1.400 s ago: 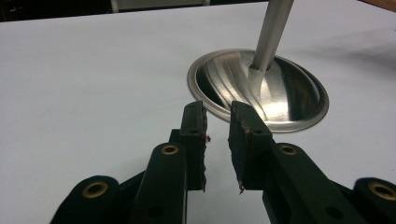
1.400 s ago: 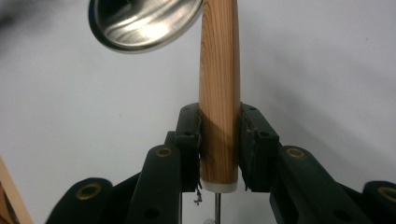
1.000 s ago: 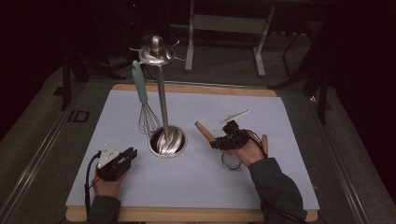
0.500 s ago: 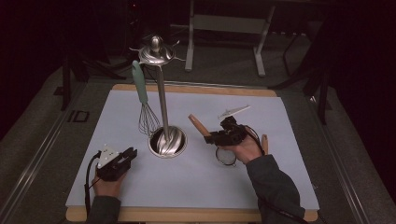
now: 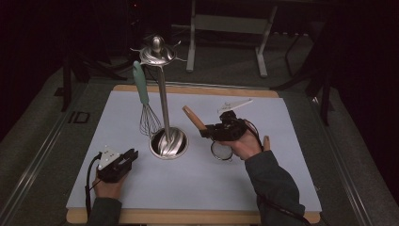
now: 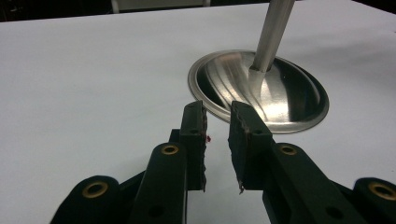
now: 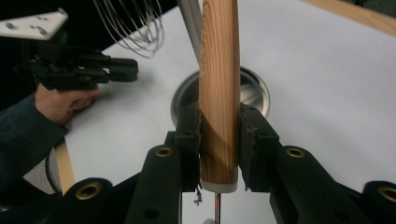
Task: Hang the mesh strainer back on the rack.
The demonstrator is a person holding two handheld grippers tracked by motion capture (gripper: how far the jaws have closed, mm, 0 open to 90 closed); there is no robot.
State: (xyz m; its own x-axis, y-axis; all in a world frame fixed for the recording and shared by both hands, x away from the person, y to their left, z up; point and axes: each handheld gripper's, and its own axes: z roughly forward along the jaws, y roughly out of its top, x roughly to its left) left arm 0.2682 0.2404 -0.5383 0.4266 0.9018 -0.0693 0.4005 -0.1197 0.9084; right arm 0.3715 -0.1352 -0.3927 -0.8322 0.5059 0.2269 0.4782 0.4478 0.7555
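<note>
Clenching a wooden handle (image 7: pixel 218 88), the right hand-held gripper (image 5: pixel 210 132) hangs beside the stand's base (image 5: pixel 168 143); the left hand-held gripper (image 5: pixel 131 156) rests released.

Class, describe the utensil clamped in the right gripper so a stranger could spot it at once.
Start at the steel utensil stand mid-mat. Just right of it, the right gripper clamps a wooden-handled small mesh strainer. Unlike the hanging teal-handled whisk, its handle is bare wood.

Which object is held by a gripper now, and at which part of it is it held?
The right gripper holds the small strainer by its wooden handle, near the end where the metal stem enters. The left gripper holds nothing.
</note>
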